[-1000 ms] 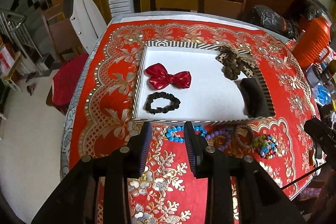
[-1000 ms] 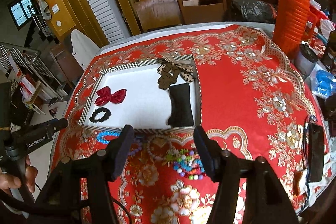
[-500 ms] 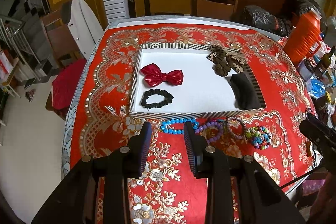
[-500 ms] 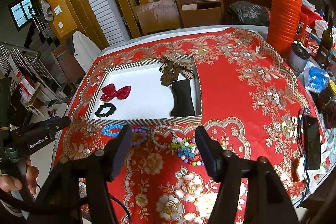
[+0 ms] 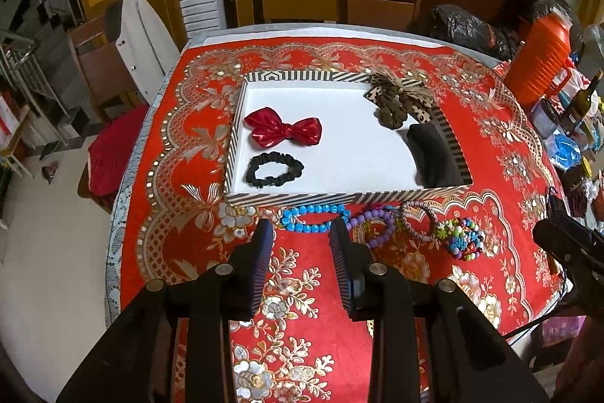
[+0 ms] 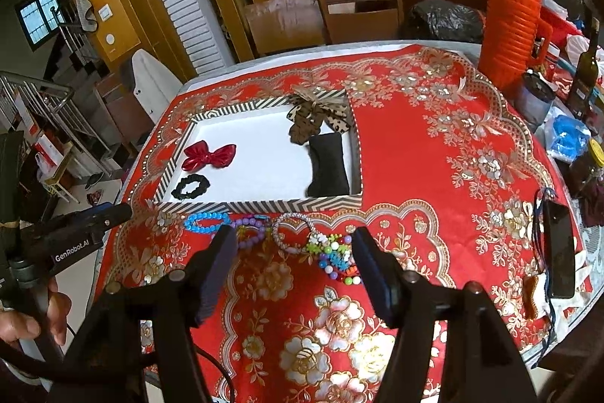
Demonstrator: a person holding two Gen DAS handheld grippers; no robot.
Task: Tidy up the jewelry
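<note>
Both grippers have drawn back from the tray [image 5: 341,193] — left gripper [image 5: 302,233] and right gripper [image 6: 293,237], jaws apart and empty, above four bracelets [image 6: 271,233].

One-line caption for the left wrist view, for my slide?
Open left gripper hovers over four bead bracelets lined up before the striped tray.

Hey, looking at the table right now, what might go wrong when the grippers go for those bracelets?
The bracelets overlap: lifting the purple bracelet may drag the blue bracelet or white beaded bracelet along. The multicolored bracelet looks bulky and could slip from the open right gripper. The tray wall stands close behind.
</note>
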